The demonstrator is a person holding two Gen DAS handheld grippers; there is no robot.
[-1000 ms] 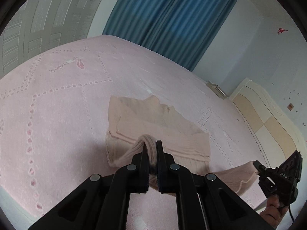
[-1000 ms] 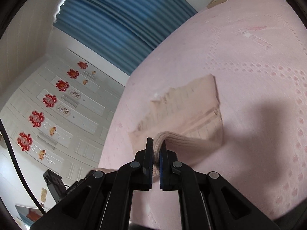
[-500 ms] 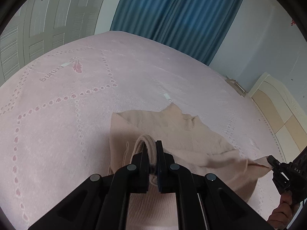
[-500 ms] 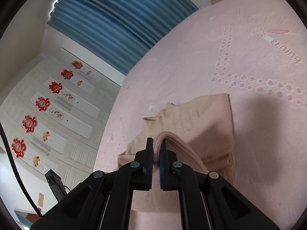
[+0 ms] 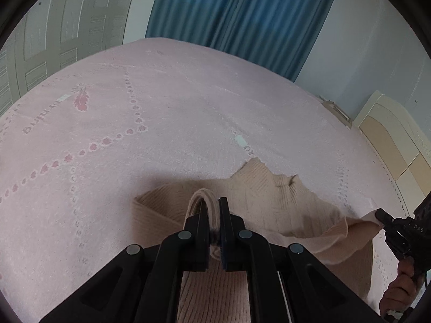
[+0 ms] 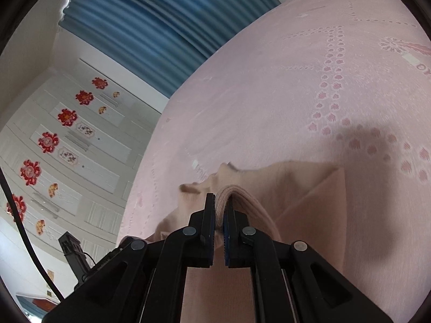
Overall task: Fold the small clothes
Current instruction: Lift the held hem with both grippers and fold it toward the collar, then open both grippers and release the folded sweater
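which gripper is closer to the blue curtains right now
Neither clearly. The left gripper and right gripper are each shut on an edge of the same beige sweater, low over the pink bedspread. The blue curtains hang beyond the bed's far edge.

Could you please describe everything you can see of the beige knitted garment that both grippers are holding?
The beige knitted garment is a small, soft, ribbed piece in a pale cream-peach tone. It lies partly spread on the pink bedspread, with its near edge lifted. The left gripper is shut on a bunched fold of a thicker ribbed edge; the right gripper pinches a similar fold further along. Between them the cloth drapes loosely, with a pointed corner sticking out at its far side.
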